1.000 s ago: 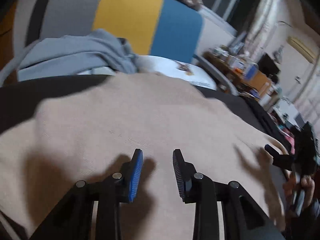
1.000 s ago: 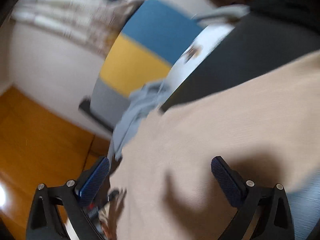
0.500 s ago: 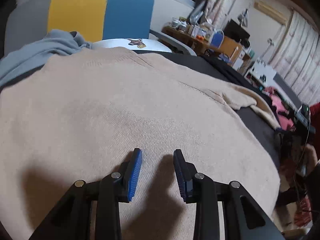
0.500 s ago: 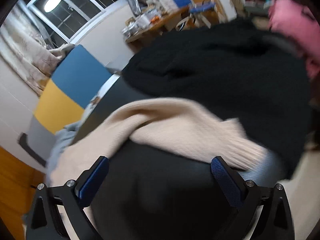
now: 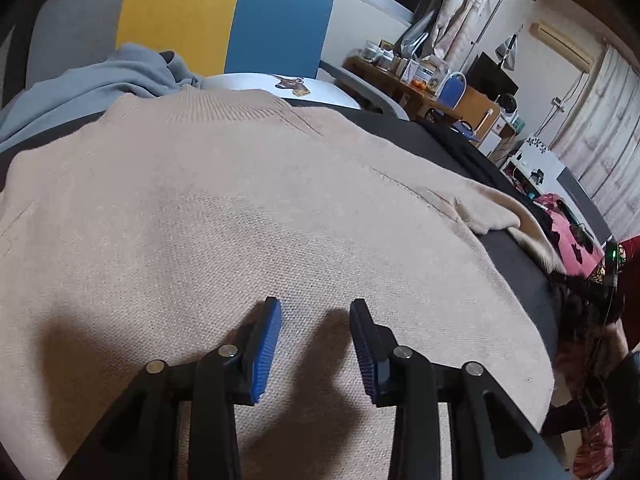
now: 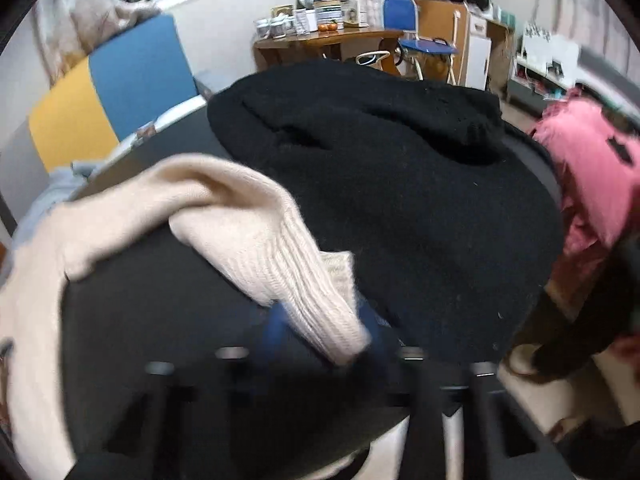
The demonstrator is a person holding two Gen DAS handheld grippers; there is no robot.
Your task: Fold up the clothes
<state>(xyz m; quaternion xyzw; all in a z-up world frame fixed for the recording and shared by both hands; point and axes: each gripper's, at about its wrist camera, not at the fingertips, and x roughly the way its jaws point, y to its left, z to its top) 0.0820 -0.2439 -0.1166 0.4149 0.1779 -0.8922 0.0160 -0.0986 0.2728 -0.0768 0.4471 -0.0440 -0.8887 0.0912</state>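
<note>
Now the fold has barely begun: the beige knitted sweater lies spread flat under the half-open, widening left tongs, which hold nothing. The right tongs, blurred, are closing around its ribbed sleeve cuff, whereas a second ago they stood wide over the sweater's body. Every fold remains.

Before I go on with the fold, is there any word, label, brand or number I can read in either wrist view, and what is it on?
None readable.
White garment with a printed picture: no lettering can be made out.
Boxes and jars on the wooden desk: labels too small and blurred.
Beige sweater: no tag or text showing.
</note>
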